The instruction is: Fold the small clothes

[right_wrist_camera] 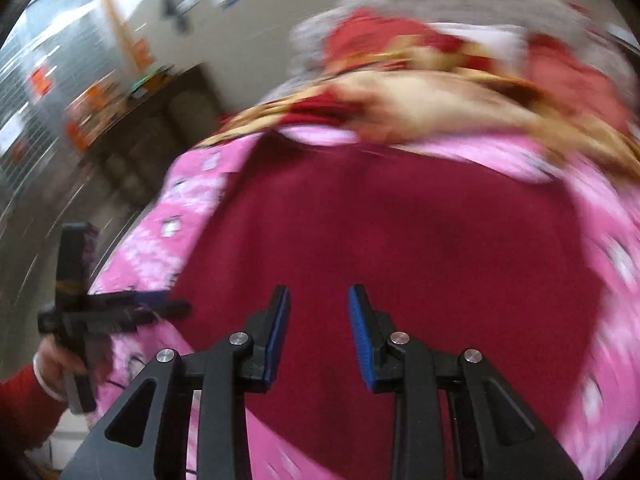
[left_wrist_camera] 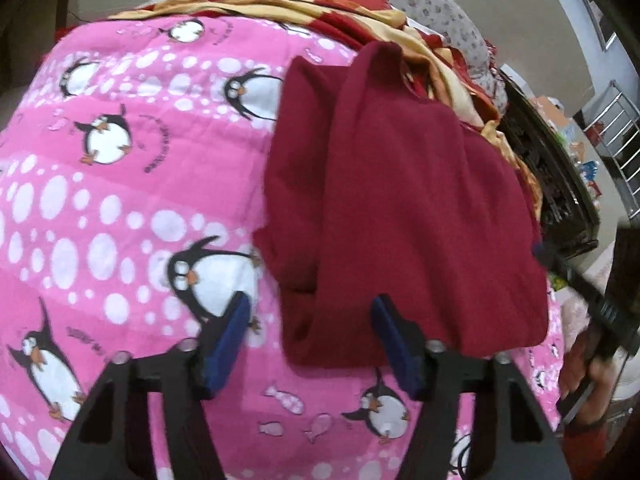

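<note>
A dark red small garment (left_wrist_camera: 404,216) lies partly folded on a pink penguin-print blanket (left_wrist_camera: 120,168), with a folded strip running up its middle. My left gripper (left_wrist_camera: 312,312) is open and empty, hovering over the garment's near left edge. In the right wrist view the same garment (right_wrist_camera: 400,224) fills the middle, blurred. My right gripper (right_wrist_camera: 318,304) is open and empty just above it. The right gripper also shows at the right edge of the left wrist view (left_wrist_camera: 600,304); the left gripper shows at the left of the right wrist view (right_wrist_camera: 120,308).
A heap of red, yellow and grey floral cloths (left_wrist_camera: 360,8) lies behind the garment. A dark basket-like object (left_wrist_camera: 552,168) sits at the blanket's right edge. Shelving and a cabinet (right_wrist_camera: 80,92) stand beyond the bed.
</note>
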The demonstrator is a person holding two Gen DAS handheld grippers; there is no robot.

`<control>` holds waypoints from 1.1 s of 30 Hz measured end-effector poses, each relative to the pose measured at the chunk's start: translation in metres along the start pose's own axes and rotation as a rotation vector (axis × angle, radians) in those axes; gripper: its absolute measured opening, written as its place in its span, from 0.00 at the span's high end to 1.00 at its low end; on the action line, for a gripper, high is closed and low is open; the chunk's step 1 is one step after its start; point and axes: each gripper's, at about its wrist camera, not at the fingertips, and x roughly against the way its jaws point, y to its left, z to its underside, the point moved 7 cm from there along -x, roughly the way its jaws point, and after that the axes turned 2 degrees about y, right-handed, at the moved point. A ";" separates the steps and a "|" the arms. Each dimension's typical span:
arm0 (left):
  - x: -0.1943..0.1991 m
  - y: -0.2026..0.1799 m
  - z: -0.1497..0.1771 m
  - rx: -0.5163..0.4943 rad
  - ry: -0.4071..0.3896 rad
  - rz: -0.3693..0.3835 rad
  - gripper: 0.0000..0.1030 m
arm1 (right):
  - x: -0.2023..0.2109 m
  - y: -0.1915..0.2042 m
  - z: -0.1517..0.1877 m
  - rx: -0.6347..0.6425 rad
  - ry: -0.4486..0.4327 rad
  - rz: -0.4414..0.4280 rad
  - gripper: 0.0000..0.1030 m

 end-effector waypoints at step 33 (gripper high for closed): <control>0.015 -0.010 0.000 -0.130 -0.001 -0.114 0.85 | 0.067 -0.101 0.078 -0.264 0.013 0.144 0.72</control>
